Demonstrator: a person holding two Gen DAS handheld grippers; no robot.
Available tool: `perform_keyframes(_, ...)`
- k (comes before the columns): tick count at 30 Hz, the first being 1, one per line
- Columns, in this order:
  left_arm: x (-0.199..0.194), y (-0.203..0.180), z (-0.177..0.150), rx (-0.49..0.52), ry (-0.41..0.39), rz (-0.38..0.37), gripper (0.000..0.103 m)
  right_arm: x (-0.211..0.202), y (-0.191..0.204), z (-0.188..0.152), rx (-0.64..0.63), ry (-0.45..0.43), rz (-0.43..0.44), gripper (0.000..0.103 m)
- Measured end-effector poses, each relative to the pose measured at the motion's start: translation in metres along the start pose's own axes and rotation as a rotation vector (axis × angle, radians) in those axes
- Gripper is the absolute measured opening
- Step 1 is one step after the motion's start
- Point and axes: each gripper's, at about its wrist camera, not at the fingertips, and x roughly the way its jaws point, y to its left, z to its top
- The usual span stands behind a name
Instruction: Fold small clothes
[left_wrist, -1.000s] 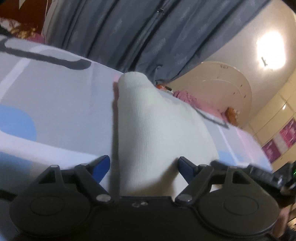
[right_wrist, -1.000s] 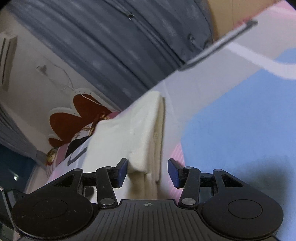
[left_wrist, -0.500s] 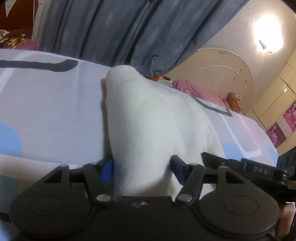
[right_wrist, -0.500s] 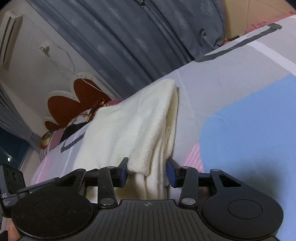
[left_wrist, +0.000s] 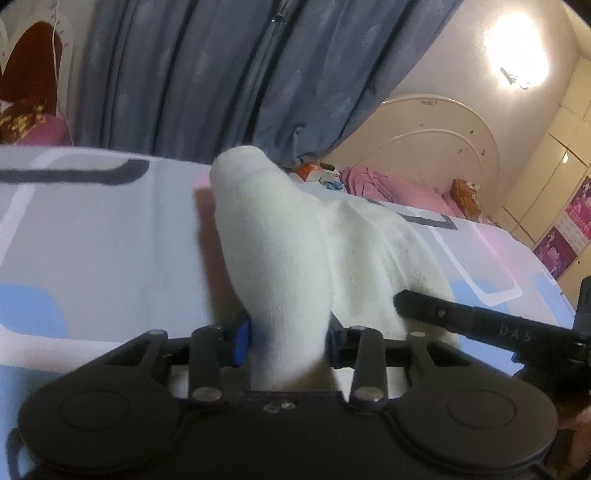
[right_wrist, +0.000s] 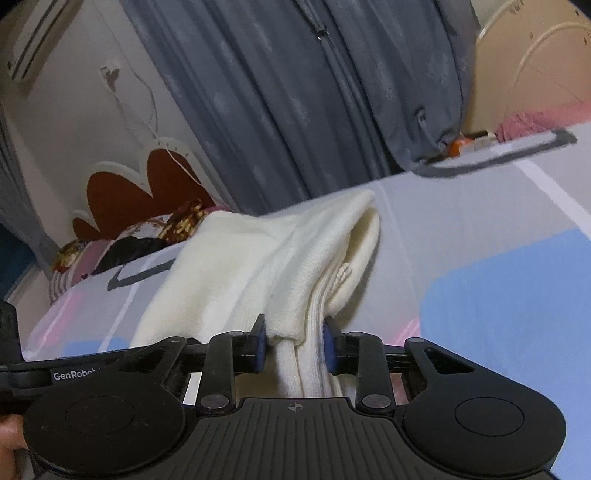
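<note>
The left gripper (left_wrist: 288, 341) has just been closing and its blue pads now press on one end of the white knitted garment (left_wrist: 295, 251); the right gripper (right_wrist: 293, 345) has likewise been closing and pinches the ribbed, doubled edge of the same garment (right_wrist: 266, 258), cloth bunched between its jaws; the piece lies on the bed (left_wrist: 92, 229), raised at the gripped ends and sagging between them, well in from the far edge where the grey curtain (left_wrist: 192, 74) hangs.

To fold it well, I judge both grips should stay firm and level, the two ends travelling together so the layers land flush; a slack pinch could drop one layer.

The sheet is bare toward the far edge, giving room; the pink bedding (left_wrist: 391, 188) crowds the headboard end.
</note>
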Motion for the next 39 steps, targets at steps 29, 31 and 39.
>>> perform_keyframes(29,-0.155,0.115,-0.011,0.023,-0.088,0.164,0.036,0.035,0.197,-0.049,-0.175,-0.003,0.150,0.028)
perform_keyframes(31,-0.167,0.128,-0.015,0.020,-0.090,0.175,0.036,0.042,0.217,-0.056,-0.184,0.006,0.162,0.028)
perform_keyframes(39,-0.161,0.179,-0.055,-0.064,-0.028,0.204,0.052,0.091,0.241,-0.093,-0.107,0.133,0.132,0.028)
